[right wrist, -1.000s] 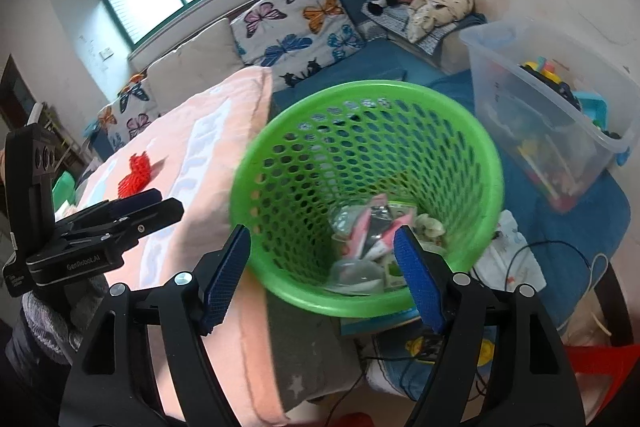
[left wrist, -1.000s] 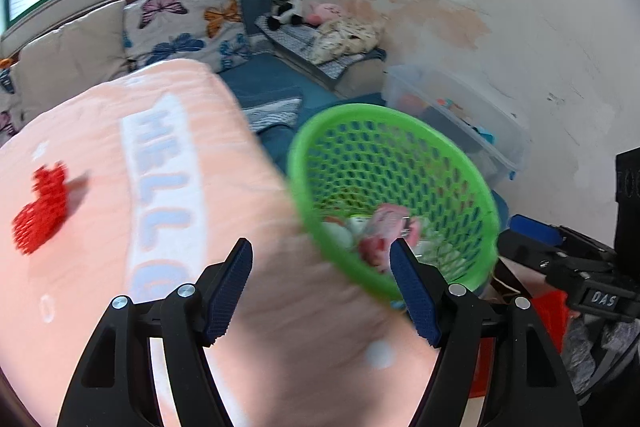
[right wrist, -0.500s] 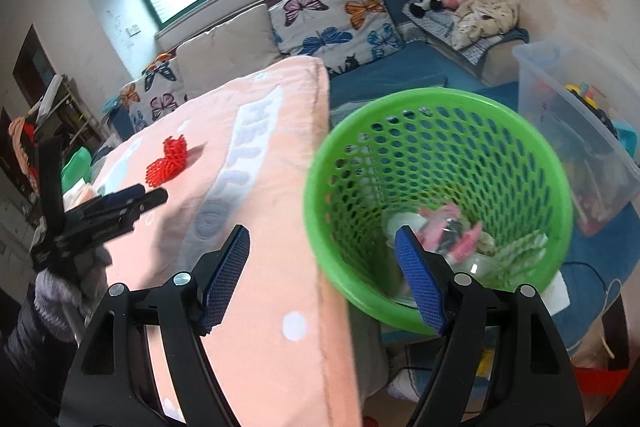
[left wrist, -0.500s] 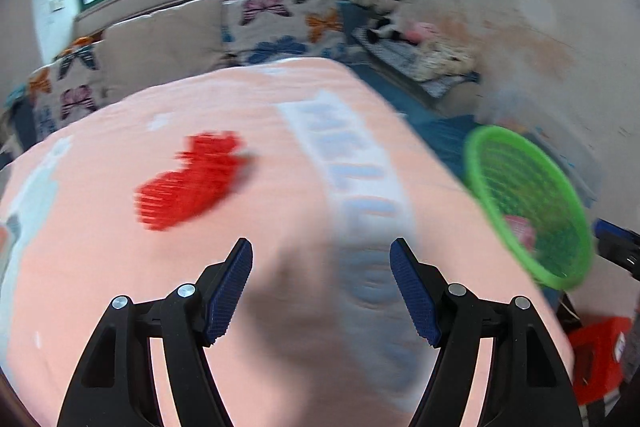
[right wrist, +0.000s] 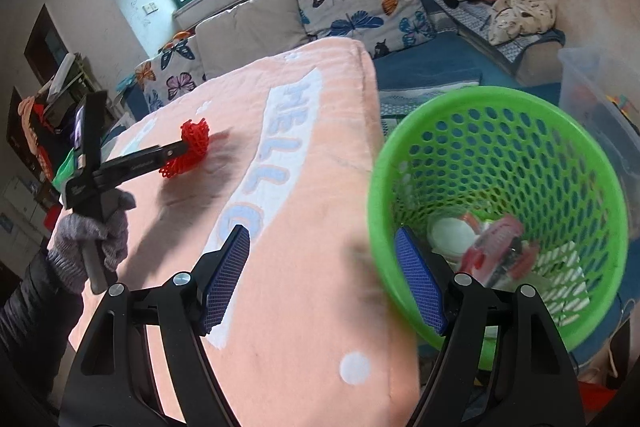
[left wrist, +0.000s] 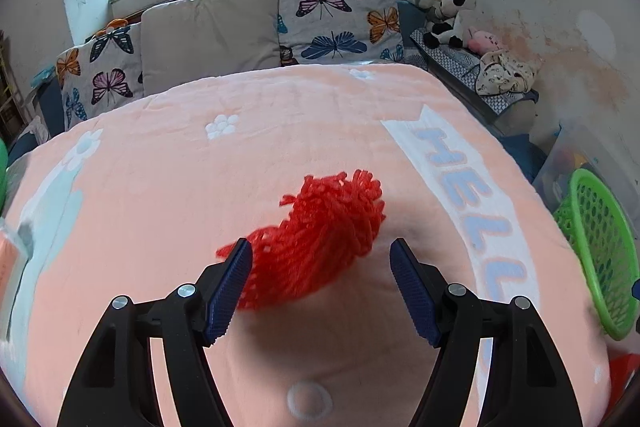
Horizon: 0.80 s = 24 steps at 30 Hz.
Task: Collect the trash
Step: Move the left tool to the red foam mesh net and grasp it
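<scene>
A red foam net (left wrist: 320, 231) lies on the peach blanket (left wrist: 160, 187). My left gripper (left wrist: 320, 279) is open and low over the net, its near end between the two blue pads, neither pad pressing on it. The right wrist view shows the same left gripper (right wrist: 188, 147) with its tips at the red net (right wrist: 192, 147), held by a gloved hand (right wrist: 92, 239). A green mesh basket (right wrist: 496, 99) stands beside the bed with wrappers and a white cup (right wrist: 452, 235) inside. My right gripper (right wrist: 324, 279) is open over the bed's edge, its right pad in front of the basket's near rim.
The green basket (left wrist: 600, 247) is off the blanket's right edge. A clear storage box (right wrist: 592, 99) stands behind it. Butterfly cushions (left wrist: 340, 19) and stuffed toys (left wrist: 452, 15) line the far side. A red stool (left wrist: 624, 367) is low on the right.
The left gripper swung away from the basket across the blanket to the red net, which now lies between its pads. In the right view the basket slid from centre to the right.
</scene>
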### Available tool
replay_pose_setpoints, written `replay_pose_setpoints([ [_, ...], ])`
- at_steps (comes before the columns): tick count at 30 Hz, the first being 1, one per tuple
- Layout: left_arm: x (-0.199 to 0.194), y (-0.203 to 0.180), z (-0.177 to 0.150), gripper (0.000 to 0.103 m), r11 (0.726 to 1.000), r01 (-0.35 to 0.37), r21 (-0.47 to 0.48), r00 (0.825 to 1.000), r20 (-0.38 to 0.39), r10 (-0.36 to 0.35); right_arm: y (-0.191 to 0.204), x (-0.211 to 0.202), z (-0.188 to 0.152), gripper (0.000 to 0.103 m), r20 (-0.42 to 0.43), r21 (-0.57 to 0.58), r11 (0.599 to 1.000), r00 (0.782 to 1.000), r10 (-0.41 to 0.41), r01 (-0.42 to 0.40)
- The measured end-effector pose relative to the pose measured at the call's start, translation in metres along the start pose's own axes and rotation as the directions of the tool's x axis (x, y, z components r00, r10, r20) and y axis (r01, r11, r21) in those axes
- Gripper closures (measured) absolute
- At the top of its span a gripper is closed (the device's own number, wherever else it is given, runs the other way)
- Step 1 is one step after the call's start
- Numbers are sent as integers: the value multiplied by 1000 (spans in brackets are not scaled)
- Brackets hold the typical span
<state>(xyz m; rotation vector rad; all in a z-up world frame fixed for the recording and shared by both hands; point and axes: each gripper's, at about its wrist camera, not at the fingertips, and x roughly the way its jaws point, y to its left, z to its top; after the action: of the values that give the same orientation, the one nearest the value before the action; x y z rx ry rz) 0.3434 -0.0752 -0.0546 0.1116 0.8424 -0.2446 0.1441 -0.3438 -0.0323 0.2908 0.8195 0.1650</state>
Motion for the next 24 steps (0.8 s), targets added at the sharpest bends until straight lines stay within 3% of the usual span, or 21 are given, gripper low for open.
replay_pose_setpoints([
  [5,21,-1,8,36,1000,-12,11,1000,-20,13,8,12,1,28,-19,-14,1000,1000,13,-13],
  [10,32,5,8,57,1000,5,-3,999,-32,-5,10,17,-1,28,-33,-28,1000,999,12,-13],
  [11,31,7,7,66,1000,20,-9,999,-29,-20,10,17,-2,28,-33,-28,1000,999,13,-14],
  [15,16,11,-2,79,998,55,-28,998,-16,-55,11,19,-5,28,-35,-27,999,999,21,-22],
  [24,-38,12,-41,87,991,120,-50,993,11,-120,25,17,-16,28,-28,-60,997,999,45,-47],
])
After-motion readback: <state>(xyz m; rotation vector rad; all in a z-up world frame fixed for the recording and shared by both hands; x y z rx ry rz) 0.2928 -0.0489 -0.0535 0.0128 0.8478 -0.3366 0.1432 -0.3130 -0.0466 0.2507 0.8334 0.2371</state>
